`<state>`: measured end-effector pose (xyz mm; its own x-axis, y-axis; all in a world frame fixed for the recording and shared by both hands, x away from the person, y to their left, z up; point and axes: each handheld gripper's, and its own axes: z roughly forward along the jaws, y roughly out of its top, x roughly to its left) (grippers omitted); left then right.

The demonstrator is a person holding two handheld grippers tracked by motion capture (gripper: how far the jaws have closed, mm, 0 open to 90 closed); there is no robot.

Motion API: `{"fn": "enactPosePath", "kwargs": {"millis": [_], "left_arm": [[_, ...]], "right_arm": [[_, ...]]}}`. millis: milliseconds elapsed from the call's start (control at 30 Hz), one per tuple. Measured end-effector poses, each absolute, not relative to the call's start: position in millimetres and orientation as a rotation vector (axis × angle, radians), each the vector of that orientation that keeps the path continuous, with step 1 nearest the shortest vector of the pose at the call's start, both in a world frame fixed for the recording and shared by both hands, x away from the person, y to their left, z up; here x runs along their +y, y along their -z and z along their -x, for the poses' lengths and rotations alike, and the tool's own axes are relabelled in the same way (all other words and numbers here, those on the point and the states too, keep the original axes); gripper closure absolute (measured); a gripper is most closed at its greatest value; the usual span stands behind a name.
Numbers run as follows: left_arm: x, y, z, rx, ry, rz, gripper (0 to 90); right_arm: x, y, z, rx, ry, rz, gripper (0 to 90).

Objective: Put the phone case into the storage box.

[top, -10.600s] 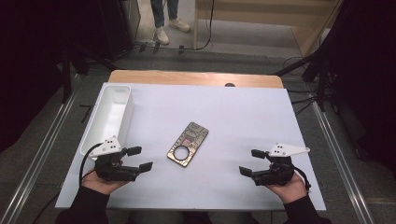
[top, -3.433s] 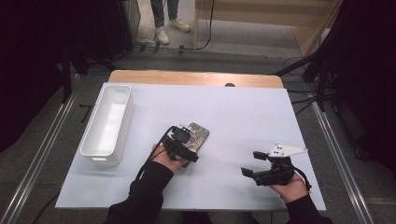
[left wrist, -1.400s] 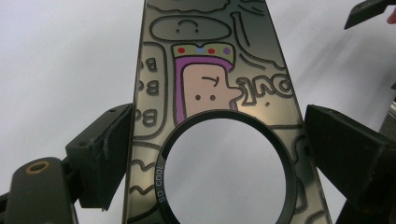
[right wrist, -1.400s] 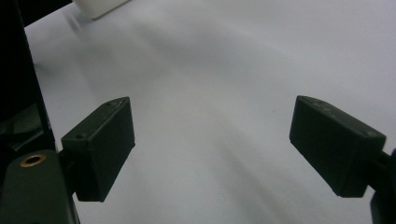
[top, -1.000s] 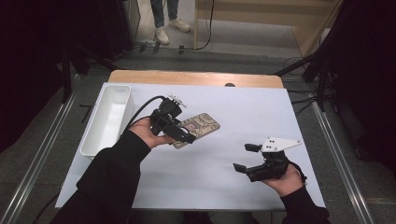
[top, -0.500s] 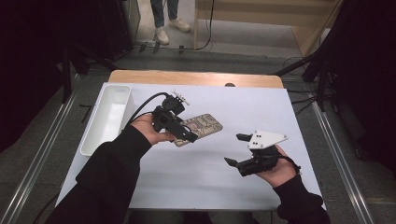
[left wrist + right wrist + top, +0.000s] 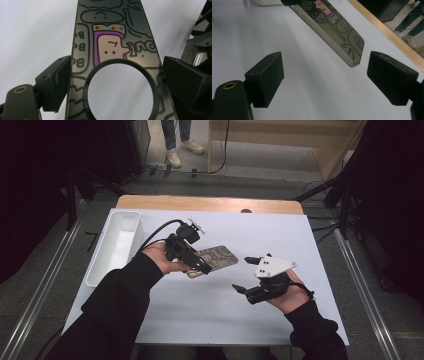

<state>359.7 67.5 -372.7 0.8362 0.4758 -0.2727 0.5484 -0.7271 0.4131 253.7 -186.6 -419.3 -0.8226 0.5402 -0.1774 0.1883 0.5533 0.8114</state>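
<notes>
— Where was the phone case [image 7: 214, 259] just then?

— Clamped crosswise in the left gripper [image 7: 192, 260], lifted off the white table [image 7: 300, 235] and tilted. In the left gripper view its cartoon-printed back [image 7: 112, 47] ran straight out between the two pads [image 7: 58, 80], which pressed on its long edges, with the ring holder [image 7: 121, 90] sitting right between them.

— And the other one?

— The right gripper [image 7: 250, 280] hung just beyond the case's free end, jaws spread wide with nothing in them. In the right gripper view that rounded end [image 7: 352, 50] pointed down into the gap between its pads [image 7: 265, 75] — near, but not touching.

— So a handover, you'd say?

— That was my guess. To do it well, I'd have brought the right jaws square onto the free end, gripping the long edges, not a corner, well clear of the ring. The left should have let go only once the right had bitten — the case looked slick and thin. The white tray [image 7: 117, 245] stood beyond the left gripper, well apart.
</notes>
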Motion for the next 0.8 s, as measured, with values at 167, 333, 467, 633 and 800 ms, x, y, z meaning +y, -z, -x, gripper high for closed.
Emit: {"fn": "enactPosePath", "kwargs": {"millis": [167,333,467,633,800], "left_arm": [[64.1,371.9,-362.0,0.753,0.214,-2.57,11.4],[60.6,368.1,-364.9,0.744,0.227,-2.606,11.4],[58.8,365.0,-368.3,0.727,0.238,-2.643,11.4],[56.6,360.9,-371.6,0.725,0.279,-2.656,11.4],[53.8,358.2,-371.1,0.711,0.307,-2.663,11.4]], "right_arm": [[-181.6,421.1,-258.0,2.391,-1.177,-0.587,13.0],[-179.1,422.3,-259.8,2.392,-1.189,-0.591,13.0],[-177.0,422.8,-261.1,2.388,-1.198,-0.588,13.0],[-173.9,423.2,-263.0,2.385,-1.205,-0.588,13.0],[-170.3,423.9,-264.0,2.384,-1.21,-0.579,13.0]]}}
